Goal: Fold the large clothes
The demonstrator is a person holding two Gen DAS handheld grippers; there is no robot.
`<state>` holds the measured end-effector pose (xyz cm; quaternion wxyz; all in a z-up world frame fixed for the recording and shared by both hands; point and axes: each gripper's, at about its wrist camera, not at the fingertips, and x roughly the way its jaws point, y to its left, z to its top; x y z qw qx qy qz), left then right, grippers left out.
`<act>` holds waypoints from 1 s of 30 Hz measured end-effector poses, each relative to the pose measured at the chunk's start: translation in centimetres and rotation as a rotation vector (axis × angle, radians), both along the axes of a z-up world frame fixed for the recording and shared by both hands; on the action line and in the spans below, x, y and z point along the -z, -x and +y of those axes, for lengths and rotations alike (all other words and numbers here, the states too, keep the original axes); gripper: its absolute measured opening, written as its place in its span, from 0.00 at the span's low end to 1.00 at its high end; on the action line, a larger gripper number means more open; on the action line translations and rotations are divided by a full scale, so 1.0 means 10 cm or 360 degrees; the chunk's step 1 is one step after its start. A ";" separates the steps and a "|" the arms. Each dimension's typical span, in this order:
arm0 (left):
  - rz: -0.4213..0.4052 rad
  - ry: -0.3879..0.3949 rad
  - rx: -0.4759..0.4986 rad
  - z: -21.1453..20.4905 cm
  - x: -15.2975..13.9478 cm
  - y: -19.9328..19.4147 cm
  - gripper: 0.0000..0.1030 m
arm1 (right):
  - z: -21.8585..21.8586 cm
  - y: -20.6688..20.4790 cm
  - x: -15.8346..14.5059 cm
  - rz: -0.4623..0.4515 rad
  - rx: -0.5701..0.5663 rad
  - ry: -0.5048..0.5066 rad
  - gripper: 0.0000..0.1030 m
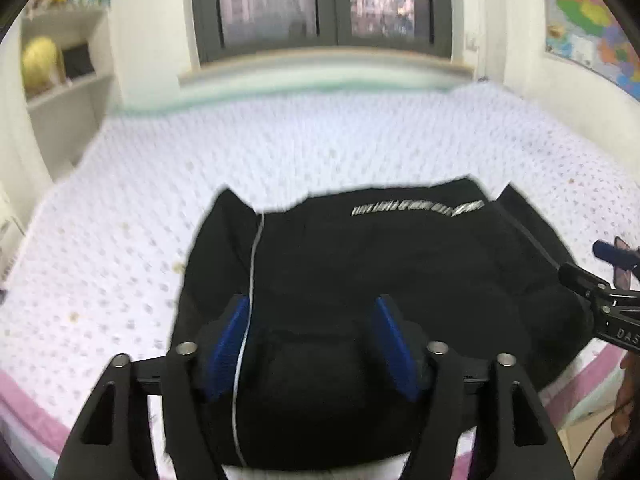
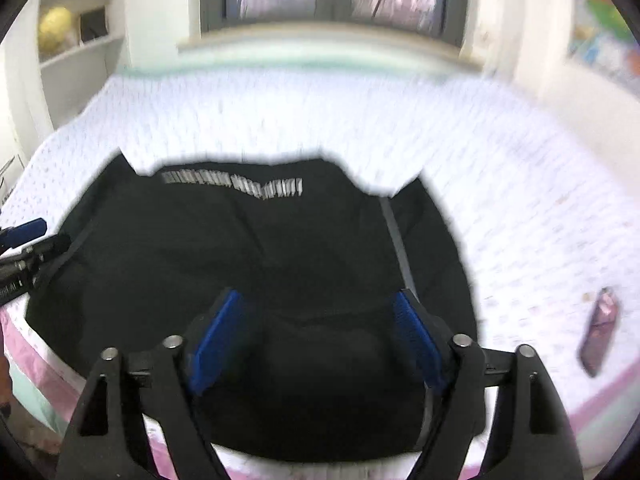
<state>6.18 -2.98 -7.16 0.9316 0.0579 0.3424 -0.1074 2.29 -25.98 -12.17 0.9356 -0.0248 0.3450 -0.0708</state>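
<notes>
The black garment (image 1: 360, 280) is lying in a compact, already doubled bundle on the bed (image 1: 280, 140), close to the bed's near edge, with its line of white lettering (image 1: 416, 208) facing the window (image 1: 320, 0). Every place below is given from that garment.

Over the garment's left part, the left tool (image 1: 312, 340) is hovering with its blue pads standing well apart and nothing clamped between them; a thin white cord (image 1: 250, 280) is running down the cloth just beside its left pad. Over the garment's right part, the right tool (image 2: 316, 336) is hanging the same way, pads apart and empty, with a grey stripe (image 2: 396, 240) running toward its right pad. On the sheet well to the right of the garment, a dark phone (image 2: 600, 332) is lying clear of the work.

Both views are blurred, so the exact lie of the edges is uncertain. The step in hand appears to be lining up for the next fold. To do it well, each tool should be coming down on a matching corner of the garment's near edge, pinching all layers together rather than the top one alone. The left pad should be avoiding the cord, since catching it alone would drag the bundle askew. Both sides should then be travelling evenly toward the lettering, so the fold lands square.
</notes>
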 end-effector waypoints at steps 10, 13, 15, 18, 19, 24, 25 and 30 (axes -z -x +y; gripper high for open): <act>-0.0139 0.0085 -0.0071 0.00 -0.43 0.54 0.77 | 0.31 0.36 -0.63 -0.0224 0.0043 0.0053 0.87; -0.0203 0.0070 -0.0089 0.01 -0.50 0.63 0.77 | 0.32 0.40 -0.66 -0.0241 0.0051 0.0038 0.88; -0.0232 0.0047 -0.0104 0.03 -0.54 0.69 0.77 | 0.34 0.47 -0.73 -0.0248 0.0054 0.0036 0.89; -0.0241 0.0027 -0.0123 0.05 -0.56 0.72 0.77 | 0.37 0.52 -0.77 -0.0244 0.0061 0.0025 0.89; -0.0248 0.0025 -0.0122 0.06 -0.56 0.74 0.77 | 0.37 0.52 -0.77 -0.0242 0.0058 0.0018 0.90; -0.0257 0.0011 -0.0128 0.07 -0.56 0.75 0.77 | 0.40 0.47 -0.72 -0.0220 0.0061 0.0017 0.90; -0.0254 0.0012 -0.0127 0.06 -0.55 0.75 0.77 | 0.41 0.47 -0.71 -0.0217 0.0060 0.0019 0.90; -0.0231 0.0025 -0.0123 0.08 -0.52 0.73 0.77 | 0.46 0.45 -0.68 -0.0193 0.0055 0.0014 0.90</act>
